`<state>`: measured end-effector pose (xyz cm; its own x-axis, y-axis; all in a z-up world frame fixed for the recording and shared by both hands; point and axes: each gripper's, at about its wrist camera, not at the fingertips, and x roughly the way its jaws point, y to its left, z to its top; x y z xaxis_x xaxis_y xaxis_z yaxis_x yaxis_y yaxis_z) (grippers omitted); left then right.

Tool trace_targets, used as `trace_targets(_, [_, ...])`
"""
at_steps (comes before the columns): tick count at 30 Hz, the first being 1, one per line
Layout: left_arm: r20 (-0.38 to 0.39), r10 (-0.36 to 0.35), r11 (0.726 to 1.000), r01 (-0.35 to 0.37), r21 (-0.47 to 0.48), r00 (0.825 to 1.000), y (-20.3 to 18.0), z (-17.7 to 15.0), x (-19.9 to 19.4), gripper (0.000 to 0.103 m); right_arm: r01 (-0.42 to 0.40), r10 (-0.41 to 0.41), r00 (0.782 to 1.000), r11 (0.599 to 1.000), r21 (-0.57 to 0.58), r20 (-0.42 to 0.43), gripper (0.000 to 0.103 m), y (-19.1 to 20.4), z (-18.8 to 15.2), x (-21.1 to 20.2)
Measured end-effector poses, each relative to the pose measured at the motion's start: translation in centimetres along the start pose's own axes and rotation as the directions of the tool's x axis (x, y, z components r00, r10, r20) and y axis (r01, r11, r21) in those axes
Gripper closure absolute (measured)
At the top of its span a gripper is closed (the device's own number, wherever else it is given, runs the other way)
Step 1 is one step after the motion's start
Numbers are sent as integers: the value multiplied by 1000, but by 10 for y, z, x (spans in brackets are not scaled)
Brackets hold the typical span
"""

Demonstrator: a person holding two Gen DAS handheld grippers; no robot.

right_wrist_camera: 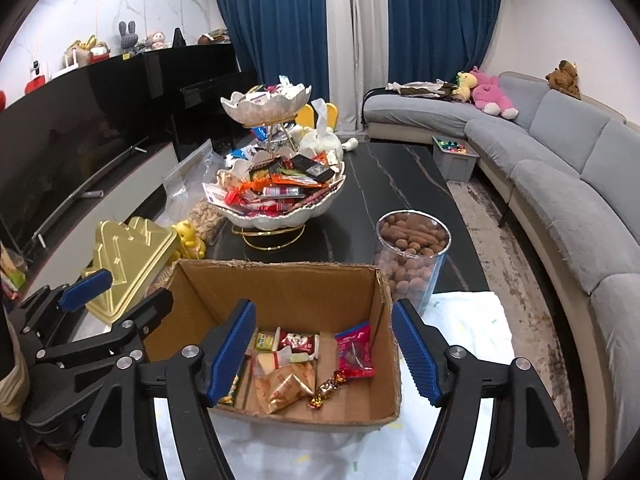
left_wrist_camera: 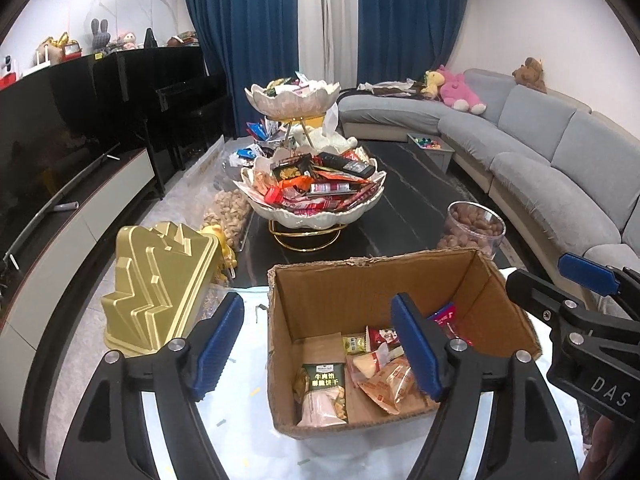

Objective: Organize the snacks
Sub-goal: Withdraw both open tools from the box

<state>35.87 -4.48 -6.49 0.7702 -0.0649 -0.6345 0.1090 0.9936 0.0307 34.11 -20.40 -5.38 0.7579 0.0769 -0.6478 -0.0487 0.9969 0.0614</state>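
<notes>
An open cardboard box stands on a white cloth at the near end of the dark table. Inside lie a green biscuit pack, an orange wrapped pack, a red pack and small wrapped candies. My left gripper hovers open over the box's left side with nothing between its blue pads. My right gripper is open and empty over the right side. Behind the box, a two-tier shell-shaped bowl stand is heaped with snacks.
A gold tin sits left of the box, with a yellow figure and a bag of nuts behind it. A glass jar of nuts stands right of the box. A grey bin is by the sofa.
</notes>
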Motion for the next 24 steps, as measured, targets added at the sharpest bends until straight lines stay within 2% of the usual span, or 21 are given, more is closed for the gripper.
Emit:
trace_targets(4, [15,5,1000,-5,-2,1000,1,-2,-17,21,2,-2,1000,1000,2,10,32,2,-2,-15])
trace_targets(16, [25,-7,1000,7,9,1000,-3,-22,-64,21,24,-24,999,999,35,26,29,-1,-24,-63])
trace_targets(24, [17,-6,1000,6,14,1000,-3,-41,-91,21,52,-52,998,999,7,35,29,3,-43,-91])
